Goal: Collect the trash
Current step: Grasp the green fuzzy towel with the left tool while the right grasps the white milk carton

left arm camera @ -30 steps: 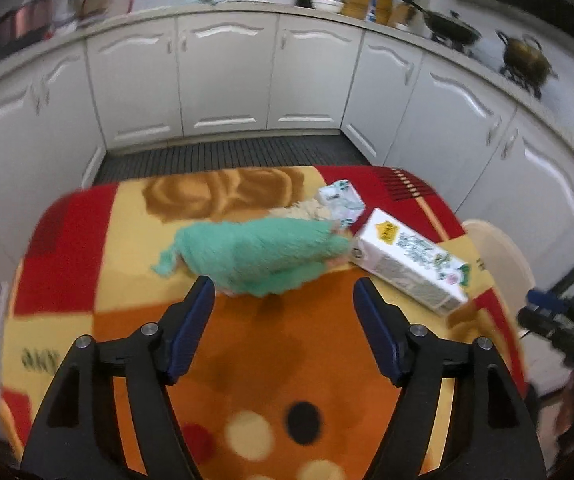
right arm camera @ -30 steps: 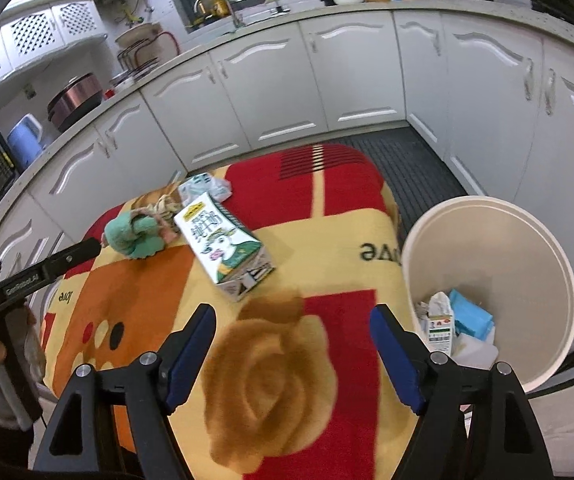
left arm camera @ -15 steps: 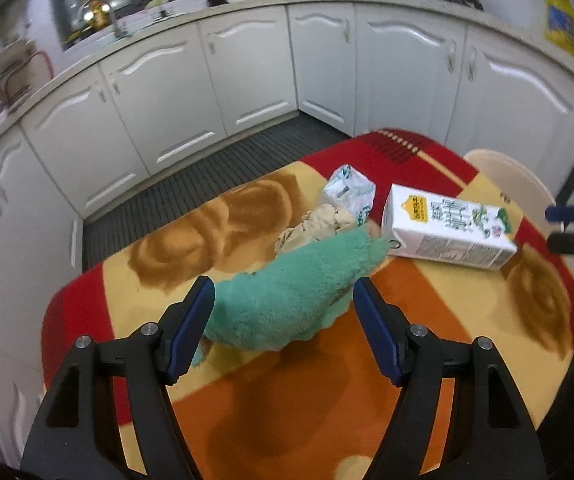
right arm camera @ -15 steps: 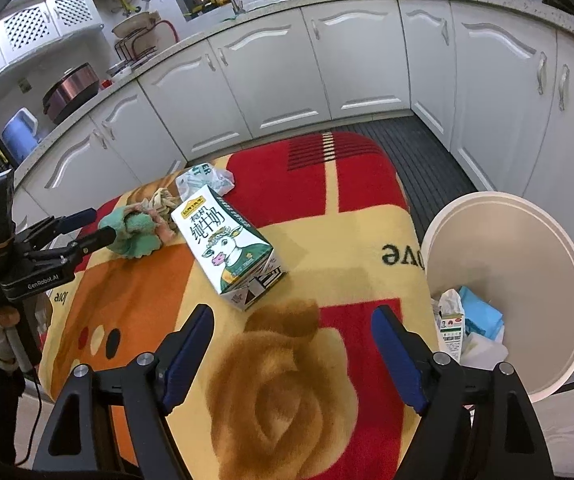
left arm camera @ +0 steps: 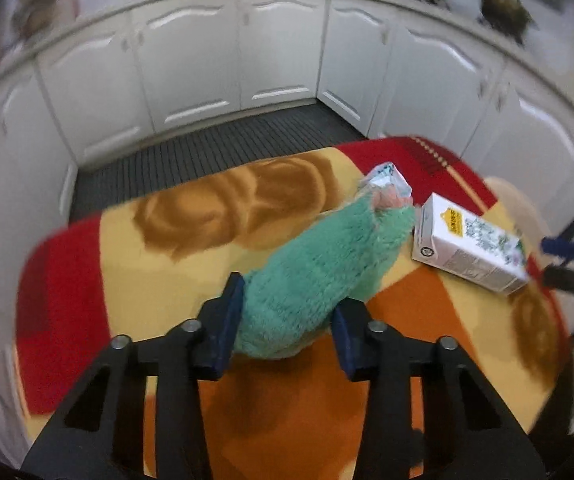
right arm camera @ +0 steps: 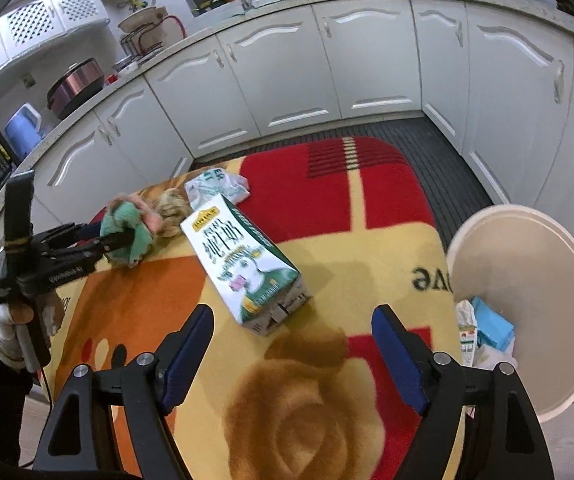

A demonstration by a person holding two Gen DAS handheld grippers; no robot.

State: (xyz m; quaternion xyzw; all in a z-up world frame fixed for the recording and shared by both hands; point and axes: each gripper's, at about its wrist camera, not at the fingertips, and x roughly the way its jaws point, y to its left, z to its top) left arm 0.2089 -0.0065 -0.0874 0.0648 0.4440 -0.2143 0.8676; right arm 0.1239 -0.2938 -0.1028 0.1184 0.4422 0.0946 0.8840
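Observation:
A fluffy green cloth [left arm camera: 327, 256] lies on the blanket-covered table [left arm camera: 175, 272]. My left gripper [left arm camera: 287, 320] is closing on the cloth's near end, both pads pressing into the pile. The right wrist view shows that left gripper [right arm camera: 125, 238] clamped on the green cloth [right arm camera: 127, 220]. A milk carton [right arm camera: 243, 256] lies on its side just ahead of my right gripper [right arm camera: 291, 352], which stands open and holds nothing. A crumpled plastic wrapper [right arm camera: 215, 184] and a beige paper wad [right arm camera: 171, 212] lie beyond the cloth. The milk carton [left arm camera: 471, 252] is right of the cloth.
A round cream trash bin [right arm camera: 527, 272] stands off the table's right edge, with a blue packet [right arm camera: 491, 328] and a small carton inside. White kitchen cabinets [right arm camera: 287, 72] curve around the far side. A person's gloved hand [right arm camera: 5, 328] holds the left gripper.
My left gripper moved forward over the green cloth and its jaws narrowed from wide open onto it. The right gripper edged closer to the milk carton, still open.

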